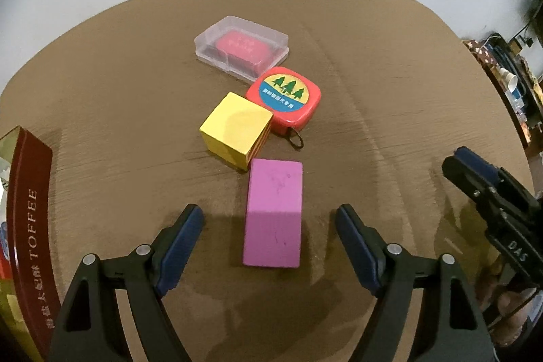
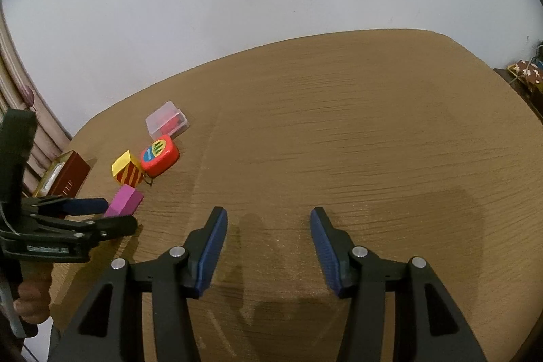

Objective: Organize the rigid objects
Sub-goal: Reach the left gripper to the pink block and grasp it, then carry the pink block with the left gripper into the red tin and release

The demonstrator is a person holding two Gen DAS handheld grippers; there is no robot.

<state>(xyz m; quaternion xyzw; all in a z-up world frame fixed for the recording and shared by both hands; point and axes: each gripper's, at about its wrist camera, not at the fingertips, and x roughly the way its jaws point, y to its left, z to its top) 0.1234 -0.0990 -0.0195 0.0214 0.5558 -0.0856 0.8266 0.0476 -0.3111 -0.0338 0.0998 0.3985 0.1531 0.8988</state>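
Observation:
A pink block [image 1: 273, 212] lies on the wooden table [image 1: 118, 83], between the fingers of my left gripper [image 1: 270, 219], which is open around it without touching. Beyond it stand a yellow cube [image 1: 236, 128], a red tape measure [image 1: 284, 97] and a clear case with a red item inside [image 1: 241, 47]. The right wrist view shows the pink block [image 2: 124, 201], cube [image 2: 128, 172], tape measure [image 2: 159, 155], case [image 2: 167, 124] and the left gripper [image 2: 112, 214] at the left. My right gripper [image 2: 268, 219] is open and empty over bare table; it also shows in the left wrist view [image 1: 475, 178].
A dark red toffee box [image 1: 23, 226] stands at the table's left edge, also in the right wrist view [image 2: 68, 178]. Cluttered shelves [image 1: 509, 80] lie beyond the table's right edge. A white wall is behind the table.

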